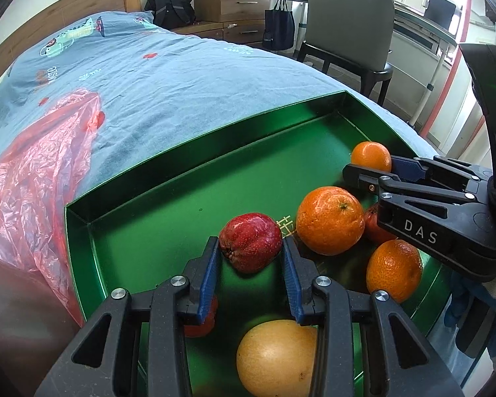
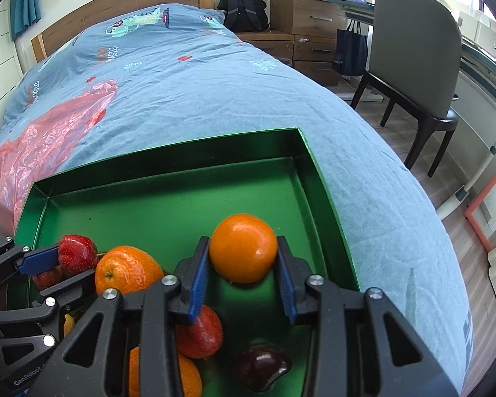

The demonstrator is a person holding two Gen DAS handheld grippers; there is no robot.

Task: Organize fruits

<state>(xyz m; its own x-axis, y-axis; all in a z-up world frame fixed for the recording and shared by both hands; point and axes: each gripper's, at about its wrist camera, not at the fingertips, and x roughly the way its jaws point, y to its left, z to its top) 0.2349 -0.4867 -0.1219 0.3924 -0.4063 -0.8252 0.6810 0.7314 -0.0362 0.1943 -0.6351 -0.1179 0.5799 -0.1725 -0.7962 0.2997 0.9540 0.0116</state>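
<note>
A green tray [image 1: 182,172] [image 2: 168,152] lies on the bed with several fruits in it. My left gripper [image 1: 250,248] is shut on a red apple [image 1: 251,246], also in the right wrist view [image 2: 77,254], held just above the tray floor. My right gripper [image 2: 243,251] is shut on a small orange [image 2: 243,248], seen in the left wrist view [image 1: 371,156] near the tray's far right corner. A larger orange [image 1: 330,220] [image 2: 127,268] lies between the two grippers. A yellow pear [image 1: 276,357] lies under my left gripper.
Another orange [image 1: 393,269], a red apple [image 2: 200,335] and a dark red fruit [image 2: 264,365] lie in the tray's near part. A red plastic bag [image 1: 39,172] [image 2: 53,132] lies on the blue bedcover left of the tray. A chair [image 2: 413,66] stands beside the bed at right.
</note>
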